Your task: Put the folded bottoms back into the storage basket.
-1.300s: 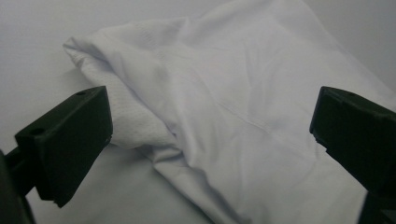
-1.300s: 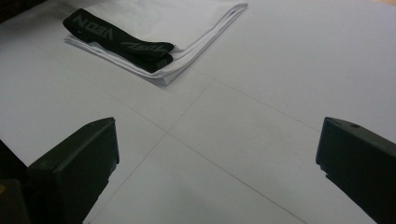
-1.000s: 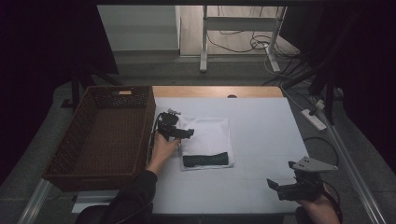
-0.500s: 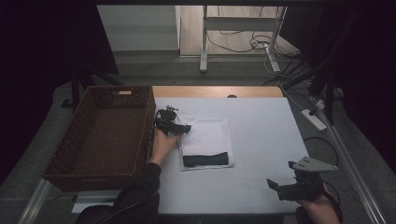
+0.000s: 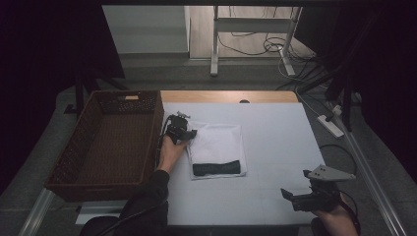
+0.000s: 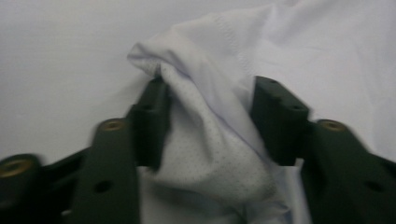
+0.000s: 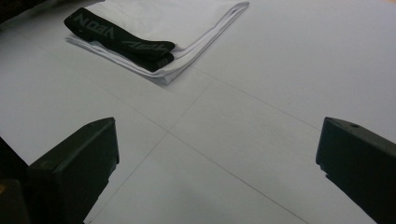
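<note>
Left gripper view: we see the left gripper (image 6: 208,116), jaws just closing, pinching a bunched corner of the white cloth (image 6: 210,154). The right gripper (image 7: 217,172) hangs wide open above the counter (image 7: 261,140), holding nothing.

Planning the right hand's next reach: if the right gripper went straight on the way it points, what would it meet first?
Probably the folded white garment, at its black waistband; the right gripper has bare table before that.
</note>
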Motion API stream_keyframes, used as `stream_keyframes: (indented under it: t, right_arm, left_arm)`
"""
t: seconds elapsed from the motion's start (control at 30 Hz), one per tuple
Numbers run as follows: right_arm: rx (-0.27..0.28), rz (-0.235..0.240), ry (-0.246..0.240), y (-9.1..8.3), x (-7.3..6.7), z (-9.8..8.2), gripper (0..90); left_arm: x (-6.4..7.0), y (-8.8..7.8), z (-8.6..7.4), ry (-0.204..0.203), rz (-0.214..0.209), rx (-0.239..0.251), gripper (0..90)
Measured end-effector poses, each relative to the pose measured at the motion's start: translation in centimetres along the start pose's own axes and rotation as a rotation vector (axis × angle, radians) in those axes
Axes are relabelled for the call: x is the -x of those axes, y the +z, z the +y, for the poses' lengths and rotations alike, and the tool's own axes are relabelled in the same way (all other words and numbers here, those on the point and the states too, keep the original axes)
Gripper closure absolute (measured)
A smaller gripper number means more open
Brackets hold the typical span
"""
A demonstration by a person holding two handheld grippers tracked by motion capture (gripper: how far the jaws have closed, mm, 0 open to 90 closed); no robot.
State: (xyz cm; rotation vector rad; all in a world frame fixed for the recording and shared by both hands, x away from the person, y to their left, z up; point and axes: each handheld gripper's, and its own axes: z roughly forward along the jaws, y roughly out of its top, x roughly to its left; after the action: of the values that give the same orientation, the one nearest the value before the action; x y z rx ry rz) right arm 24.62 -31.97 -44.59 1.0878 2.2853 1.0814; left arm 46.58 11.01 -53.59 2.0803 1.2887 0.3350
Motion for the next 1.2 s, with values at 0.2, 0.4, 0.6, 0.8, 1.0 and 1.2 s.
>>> stream_keyframes:
  t: [0.2, 0.4, 0.6, 0.8, 1.0, 1.2]
  right_arm:
    - [0.002, 0.003, 0.001, 0.0, 0.0, 0.0, 0.3]
    - [0.001, 0.024, 0.002, 0.1, 0.1, 0.1, 0.3]
    - [0.04, 0.048, -0.008, 0.3, -0.3, 0.5, 0.3]
    - [0.051, 0.107, -0.057, 1.2, -1.1, 1.3, 0.4]
    - [0.041, 0.164, -0.082, 2.5, -1.8, 2.0, 0.4]
    - [0.008, 0.234, -0.079, 4.1, -2.5, 2.9, 0.3]
  left_arm:
    - [0.1, 0.2, -0.8, -0.015, -0.057, 0.059, 78.8]
    - [-0.1, 0.2, -1.0, -0.024, -0.072, 0.072, 78.8]
    - [-0.6, 0.2, -1.1, -0.053, -0.106, 0.075, 78.8]
    - [-0.3, 0.2, -1.1, -0.036, -0.087, 0.078, 78.8]
    - [-0.1, 0.2, -1.2, -0.02, -0.067, 0.079, 78.8]
    - [0.1, 0.2, -1.2, -0.014, -0.057, 0.08, 78.8]
